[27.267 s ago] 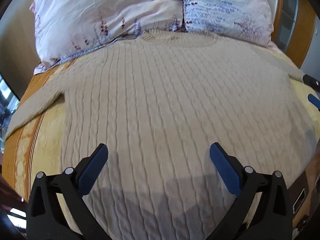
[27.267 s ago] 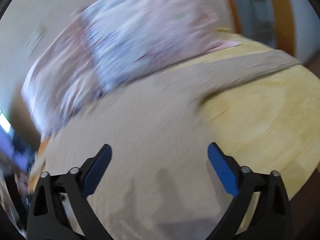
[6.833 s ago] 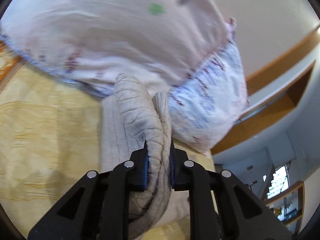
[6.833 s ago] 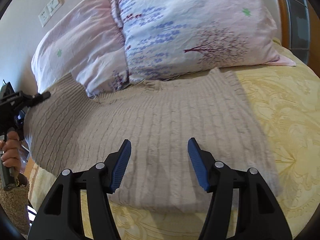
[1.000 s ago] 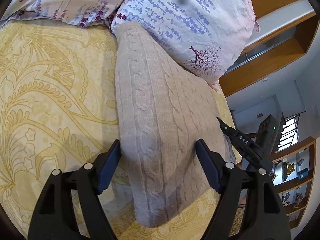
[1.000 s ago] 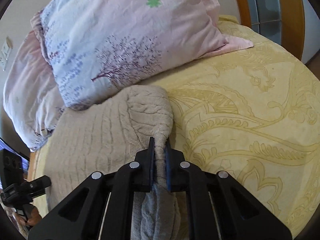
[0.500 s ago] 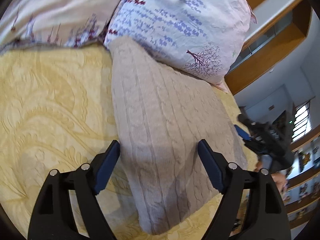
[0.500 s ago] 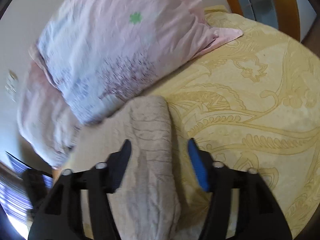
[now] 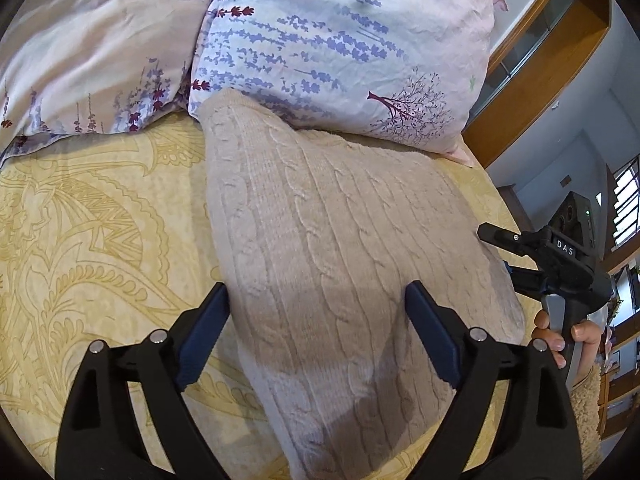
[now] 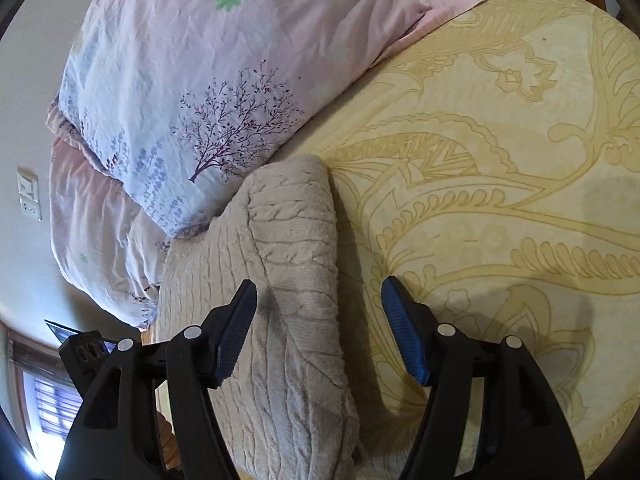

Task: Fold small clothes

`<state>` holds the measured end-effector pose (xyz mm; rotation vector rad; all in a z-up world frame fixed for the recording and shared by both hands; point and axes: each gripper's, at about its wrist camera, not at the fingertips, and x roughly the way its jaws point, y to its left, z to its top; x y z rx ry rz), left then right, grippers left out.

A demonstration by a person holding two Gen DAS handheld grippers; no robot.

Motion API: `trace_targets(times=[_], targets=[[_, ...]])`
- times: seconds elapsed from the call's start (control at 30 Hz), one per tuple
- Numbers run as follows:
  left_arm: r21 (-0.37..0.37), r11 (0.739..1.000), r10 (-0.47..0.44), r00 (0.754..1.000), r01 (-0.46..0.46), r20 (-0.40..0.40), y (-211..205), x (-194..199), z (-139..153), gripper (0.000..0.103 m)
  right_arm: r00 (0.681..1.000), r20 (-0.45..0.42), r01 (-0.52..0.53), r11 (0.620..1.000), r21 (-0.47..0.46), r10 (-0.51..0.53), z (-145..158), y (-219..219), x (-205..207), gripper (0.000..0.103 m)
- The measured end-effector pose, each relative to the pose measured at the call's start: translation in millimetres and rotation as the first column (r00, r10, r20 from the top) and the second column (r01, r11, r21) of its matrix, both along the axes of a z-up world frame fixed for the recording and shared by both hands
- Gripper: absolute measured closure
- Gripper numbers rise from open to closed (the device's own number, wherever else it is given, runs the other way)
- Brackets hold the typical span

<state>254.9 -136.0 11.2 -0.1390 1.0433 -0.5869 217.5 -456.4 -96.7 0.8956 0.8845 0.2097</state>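
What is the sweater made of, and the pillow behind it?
The sweater looks like soft, thick knitted yarn, maybe wool: raised cable ridges and a fuzzy surface. The pillow looks like thin, smooth woven cloth, probably cotton: fine wrinkles and printed flowers.

Open room is offered by the yellow patterned bedspread (image 9: 92,220) on both sides of the folded beige cable-knit sweater (image 9: 340,248), which is laid as a raised strip down the middle of the bed. The far end is closed off by the two floral pink-and-white pillows (image 9: 340,40), against which the sweater's far edge is pressed. The sweater is straddled by the opening jaws of the left tool (image 9: 318,334), without contact. Its thick folded edge is seen between the parted jaws of the right tool (image 10: 318,330), untouched. The bed's right edge is bounded by an orange wooden frame (image 9: 532,92).
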Motion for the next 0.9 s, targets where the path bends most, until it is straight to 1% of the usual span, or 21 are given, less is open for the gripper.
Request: trace_targets(times=[0.13, 0.27, 0.33, 0.4, 0.5, 0.57, 0.6, 0.73, 0.77, 0.83, 0.9], targets=[[-0.013, 1.000, 0.000, 1.000, 0.000, -0.012, -3.6, 3.4, -2.9, 0.013, 0.999, 0.015, -0.032, 0.999, 0.017, 0.032, -1.8, 4.8, 2.3, 0.037], [-0.053, 0.999, -0.001, 0.999, -0.002, -0.049, -2.1, 9.4, -7.7, 0.013, 0.997, 0.036, -0.067, 0.997, 0.033, 0.066, -2.9, 13.6, 5.3, 0.037], [-0.090, 0.996, 0.002, 0.997, -0.009, -0.079, 0.7, 13.2, -12.0, 0.013, 0.995, 0.047, -0.092, 0.995, 0.046, 0.090, -4.1, 17.5, 7.0, 0.039], [-0.139, 0.990, 0.003, 0.992, -0.020, -0.125, 3.2, 18.3, -18.0, 0.013, 0.992, 0.049, -0.120, 0.990, 0.077, 0.116, -7.6, 22.2, 9.6, 0.045], [-0.191, 0.981, 0.013, 0.988, -0.042, -0.152, 8.6, 22.1, -21.0, 0.017, 0.990, 0.064, -0.133, 0.989, 0.071, 0.129, -7.5, 25.1, 10.0, 0.047], [-0.221, 0.973, 0.025, 0.985, -0.064, -0.173, 13.0, 24.1, -23.0, 0.025, 0.988, 0.066, -0.146, 0.985, 0.088, 0.141, -9.3, 24.9, 9.8, 0.052], [-0.233, 0.970, 0.031, 0.983, -0.073, -0.182, 17.2, 24.2, -23.6, 0.027, 0.986, 0.069, -0.155, 0.982, 0.104, 0.149, -11.0, 24.9, 9.2, 0.056], [-0.288, 0.953, 0.041, 0.980, -0.098, -0.197, 28.6, 23.8, -22.7, 0.050, 0.982, 0.094, -0.178, 0.974, 0.140, 0.166, -14.1, 26.6, 5.1, 0.067], [-0.297, 0.950, 0.041, 0.980, -0.099, -0.195, 30.6, 23.1, -21.4, 0.056, 0.981, 0.101, -0.181, 0.973, 0.144, 0.168, -13.4, 28.2, 3.7, 0.068], [-0.307, 0.947, 0.038, 0.982, -0.094, -0.184, 34.4, 19.4, -17.1, 0.061, 0.977, 0.121, -0.192, 0.970, 0.151, 0.174, -9.0, 30.7, -1.0, 0.070], [-0.314, 0.945, 0.035, 0.985, -0.087, -0.167, 38.7, 14.6, -11.7, 0.063, 0.973, 0.143, -0.203, 0.969, 0.144, 0.182, -0.5, 36.7, -6.1, 0.072]])
